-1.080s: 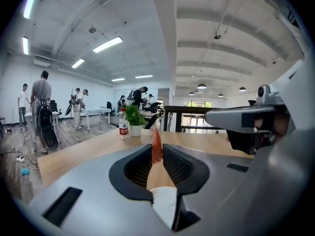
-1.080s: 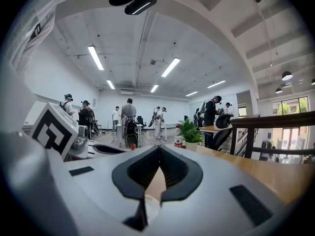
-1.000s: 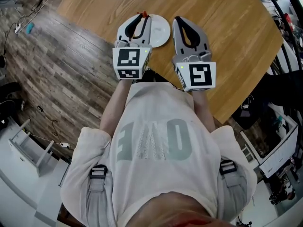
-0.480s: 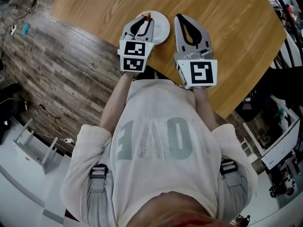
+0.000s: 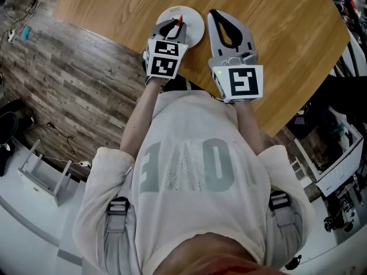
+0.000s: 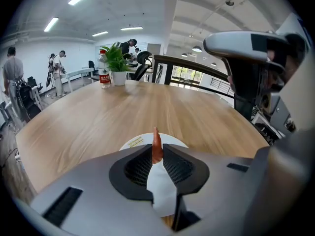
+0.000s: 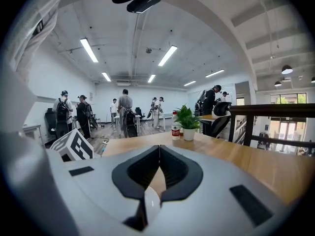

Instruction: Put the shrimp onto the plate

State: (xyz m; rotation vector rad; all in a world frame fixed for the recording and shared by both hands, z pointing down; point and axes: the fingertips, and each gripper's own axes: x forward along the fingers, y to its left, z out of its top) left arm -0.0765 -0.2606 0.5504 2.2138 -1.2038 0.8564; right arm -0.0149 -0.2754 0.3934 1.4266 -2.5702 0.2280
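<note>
An orange-red shrimp (image 6: 157,145) sticks up between the tips of my left gripper (image 6: 156,154), which is shut on it. That gripper (image 5: 178,26) hangs over the near edge of a white plate (image 5: 194,19) on the wooden table (image 5: 275,33). From the left gripper view the plate (image 6: 135,141) shows just beyond the jaws, under the shrimp (image 5: 179,20). My right gripper (image 5: 216,13) is right of the plate, over bare wood, shut with nothing in it (image 7: 158,149).
A potted plant (image 6: 116,63) and a bottle (image 6: 104,73) stand at the table's far end. The table's edge (image 5: 114,39) runs just under my hands, with plank floor (image 5: 69,85) to the left. Several people stand in the room beyond.
My left gripper has moved forward and tilted down with the shrimp, now further over the plate. The right gripper has kept its place.
</note>
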